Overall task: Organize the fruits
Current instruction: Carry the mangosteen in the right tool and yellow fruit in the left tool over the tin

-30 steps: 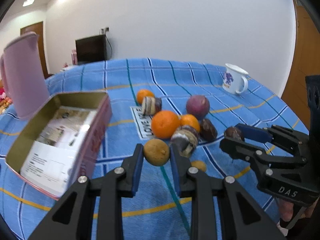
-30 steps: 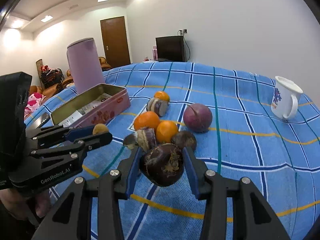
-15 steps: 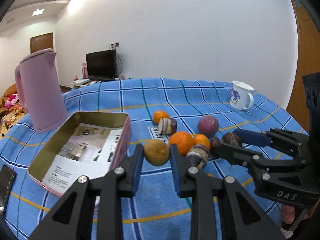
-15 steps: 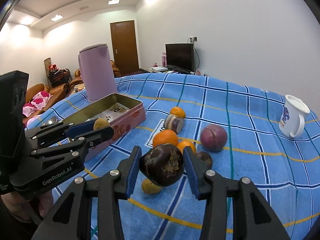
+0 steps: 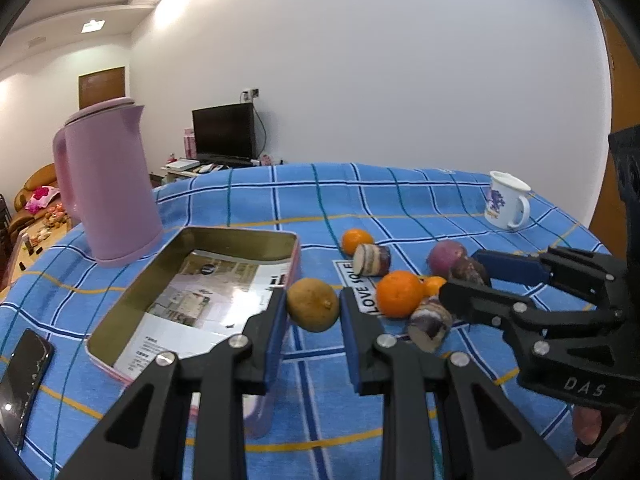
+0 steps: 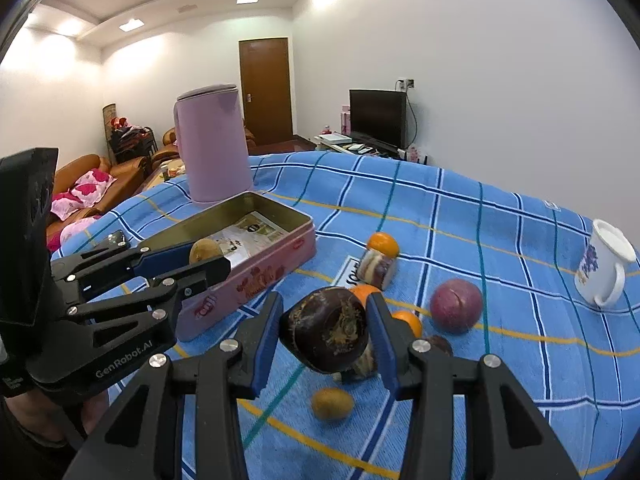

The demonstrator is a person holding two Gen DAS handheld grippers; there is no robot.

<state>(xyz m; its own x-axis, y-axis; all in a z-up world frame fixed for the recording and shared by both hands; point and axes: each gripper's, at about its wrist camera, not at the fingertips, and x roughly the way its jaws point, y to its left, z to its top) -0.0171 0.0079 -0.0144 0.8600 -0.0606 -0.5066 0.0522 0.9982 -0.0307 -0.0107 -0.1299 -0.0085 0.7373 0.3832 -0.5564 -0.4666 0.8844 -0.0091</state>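
Gripping a yellow-brown citrus fruit [image 5: 313,309] between its blue pads, the left gripper [image 5: 313,312] holds it in the air beside the near right corner of the pink tin [image 5: 224,236]; the fruit's small stem nub faces right, toward the right-hand pad, and its slightly longer axis runs across the jaws. The right gripper [image 6: 325,330] is clamped on a dark purple-brown fruit [image 6: 325,330], lifted above the blue checked tablecloth [image 6: 500,240], its rough, scarred end turned toward the camera.

The tin lies open with its long axis running away from the camera, and holds only a printed paper sheet [image 5: 208,300]. A white mug [image 5: 506,200] stands upright at the far right; its inside cannot be seen. The pink kettle [image 5: 106,184] stands closed behind the tin.

On the cloth, oranges [image 5: 399,293], a round purple fruit [image 6: 456,306] and cut banded pieces [image 5: 372,260] cluster together, several partly hidden behind the right gripper. A small yellow fruit [image 6: 332,403] lies apart, nearer the camera. A phone [image 5: 20,376] is cut off at the left edge.
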